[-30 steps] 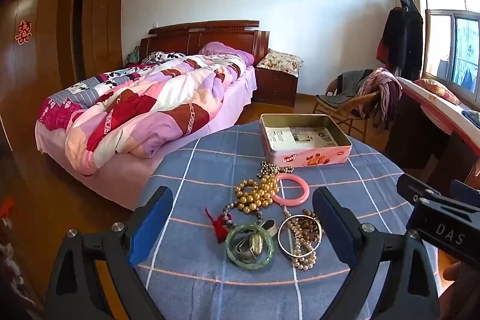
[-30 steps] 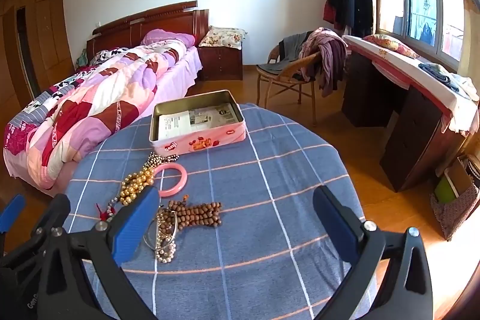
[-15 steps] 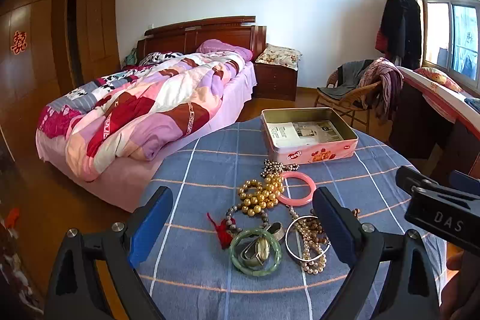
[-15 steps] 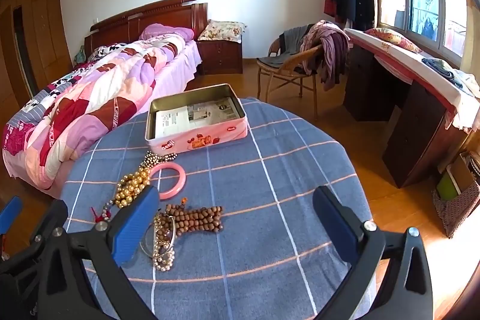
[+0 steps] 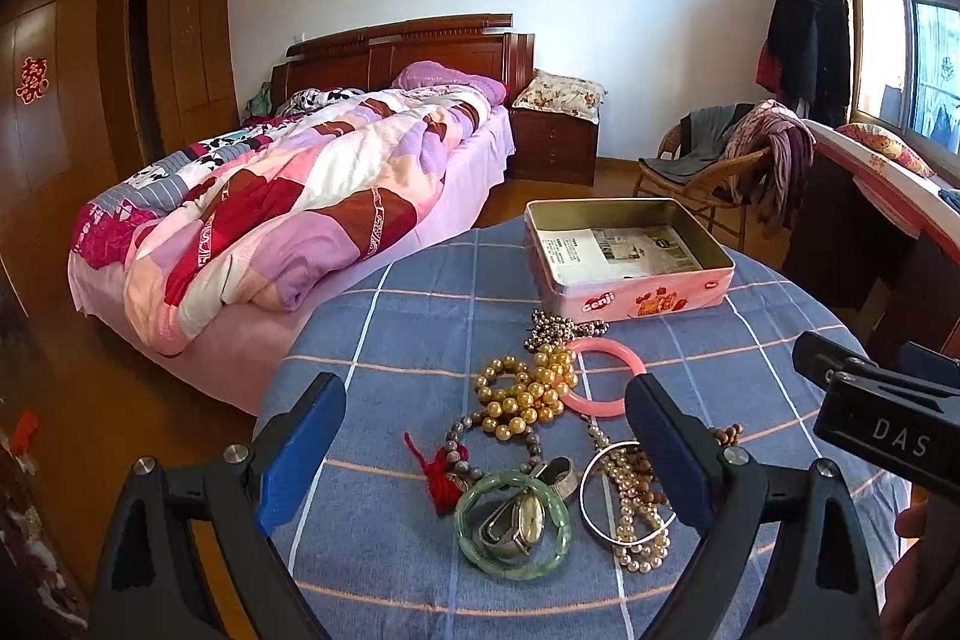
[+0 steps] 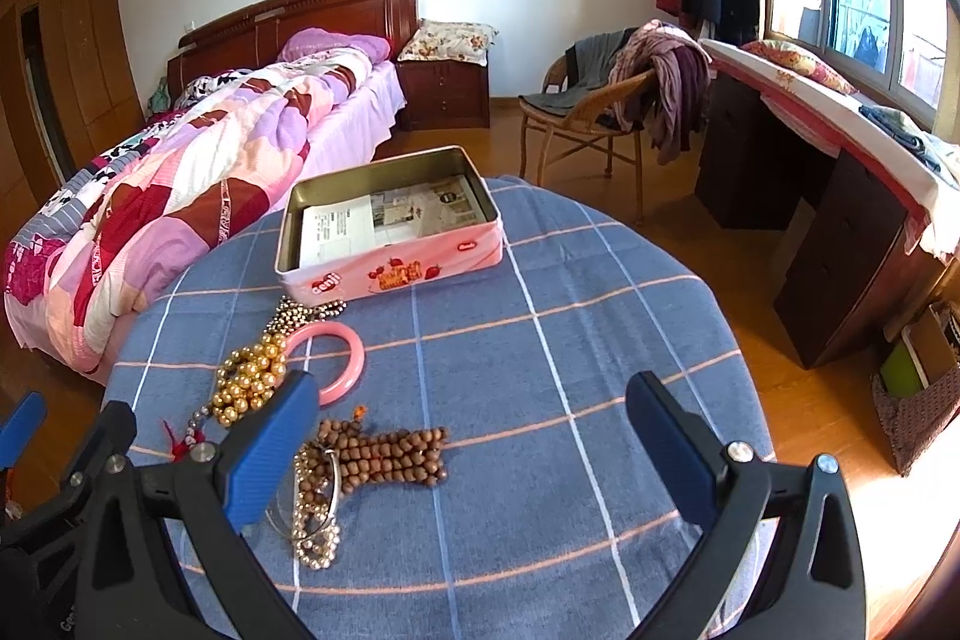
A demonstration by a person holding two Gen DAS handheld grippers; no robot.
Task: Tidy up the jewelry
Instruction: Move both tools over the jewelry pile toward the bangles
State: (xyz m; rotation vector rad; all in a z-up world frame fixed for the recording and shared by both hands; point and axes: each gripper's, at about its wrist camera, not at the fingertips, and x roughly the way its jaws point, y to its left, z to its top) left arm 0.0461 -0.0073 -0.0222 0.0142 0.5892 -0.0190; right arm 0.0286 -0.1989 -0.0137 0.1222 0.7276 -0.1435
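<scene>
Blue-padded left gripper (image 5: 483,451) jaws wide, empty, right gripper (image 6: 474,451) likewise

Bright window daylight — fisheye-warped edges

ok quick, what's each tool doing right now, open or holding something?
Left tool: open, holding nothing, above the jewelry pile.
Right tool: open, holding nothing.

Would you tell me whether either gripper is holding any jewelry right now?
Neither: the left gripper and right gripper are both open and empty above the table.
</scene>
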